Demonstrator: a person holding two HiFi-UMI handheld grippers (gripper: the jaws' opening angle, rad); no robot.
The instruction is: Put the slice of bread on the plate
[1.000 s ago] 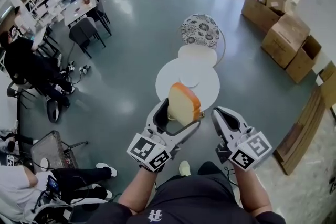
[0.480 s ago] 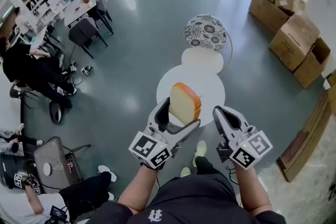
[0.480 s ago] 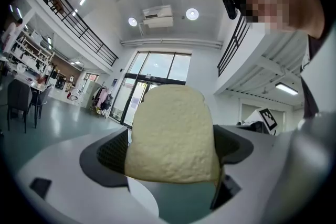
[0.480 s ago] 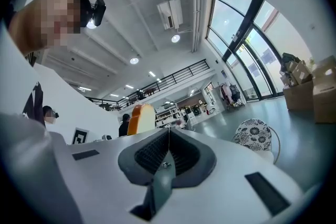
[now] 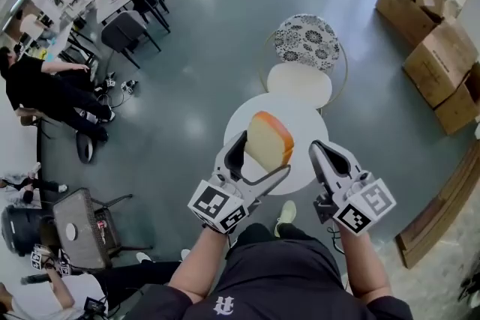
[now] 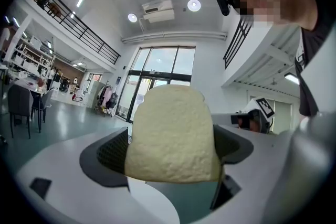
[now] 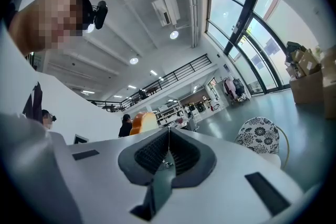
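Left claw [image 5: 261, 156] and right claw [image 5: 321, 150] hang side by side over the near edge of the round white surface [image 5: 311, 127], the biggest thing below me. Beyond it stand a patterned seat [image 5: 307, 41] and a smaller cream stool [image 5: 300, 82]. My left claw is clamped on the slice of bread [image 5: 268, 139], which stands upright in the air above the surface, crust uppermost. My right claw is pressed together with nothing in it. I see no plate in any view; whether it lies hidden behind the slice, I cannot tell. I judge the pick-up done. Finding the plate, lowering the slice onto it and letting go are all left.
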